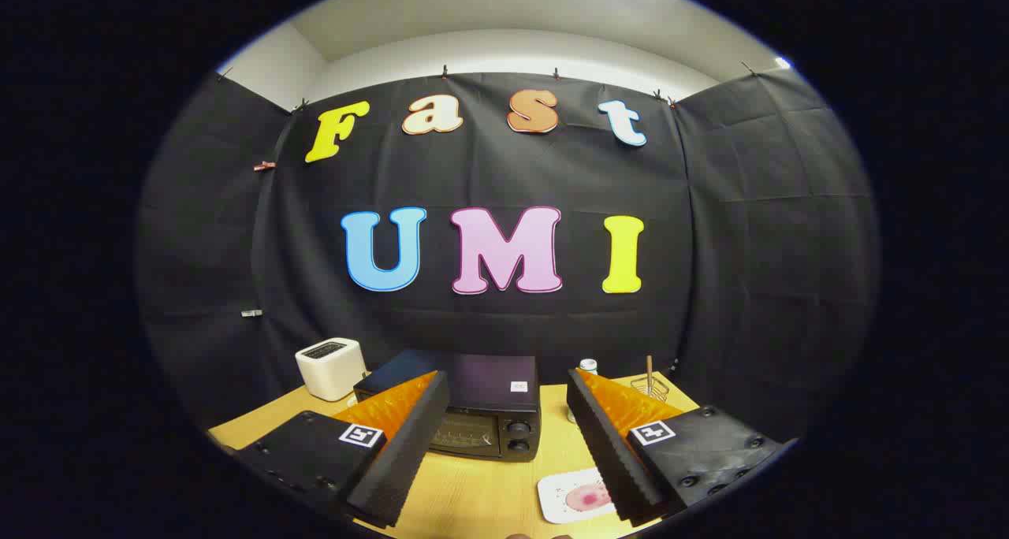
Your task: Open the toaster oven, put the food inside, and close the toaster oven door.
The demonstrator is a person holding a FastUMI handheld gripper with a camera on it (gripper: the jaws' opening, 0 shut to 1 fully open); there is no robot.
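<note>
- While the gripper hangs above the wooden table, its two fingers stand spread wide apart, and nothing is held between them.
- Each finger shows a ribbed inner face, with a square printed marker on the body behind it.
- The toaster oven sits on the table just ahead of the fingers and shows in the gap between them; the left finger covers part of its front.
- It is a dark box whose glass door looks shut, with two round knobs stacked at the right side of its front.
- A small white sticker sits on the oven's top near the right edge.
- The food, a pinkish round piece, lies on a white square plate speckled with small dots, close below and beside the right finger, which hides the plate's right part.
- The plate rests nearer than the oven and apart from it.
- A white pop-up toaster stands on the table to the left of the oven, beyond the left finger.
- A small jar with a pale lid stands behind the right finger, to the right of the oven.
- A wire holder with a wooden stick upright in it stands farther right, near the table's back edge.
</note>
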